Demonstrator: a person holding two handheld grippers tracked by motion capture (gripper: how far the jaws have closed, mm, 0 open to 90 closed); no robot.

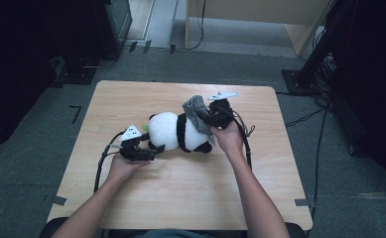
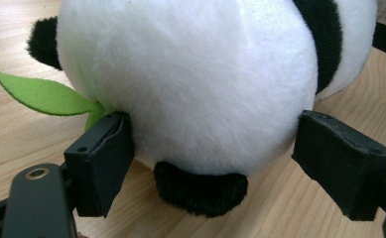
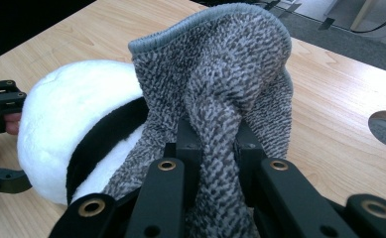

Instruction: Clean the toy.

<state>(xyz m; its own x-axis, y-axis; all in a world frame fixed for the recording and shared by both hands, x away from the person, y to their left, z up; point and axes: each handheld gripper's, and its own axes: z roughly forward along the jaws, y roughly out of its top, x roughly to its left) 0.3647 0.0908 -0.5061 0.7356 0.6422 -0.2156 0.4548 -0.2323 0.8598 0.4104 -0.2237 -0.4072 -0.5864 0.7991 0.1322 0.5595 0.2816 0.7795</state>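
Fingers: the right gripper (image 3: 213, 148) is clamped on the grey cloth (image 3: 220, 74); the left gripper (image 2: 215, 163) stands wide around the panda (image 2: 190, 84), mid-table, pads not really pressing. Both look soft, light and squishy, so I'd grab the cloth by a thick bunched fold.

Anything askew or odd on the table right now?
Nothing is damaged or spilled. The toy panda lies on its side on the table, with a grey knitted cloth bunched over one end, pinched by the right gripper. The left gripper straddles the head, jaws open.
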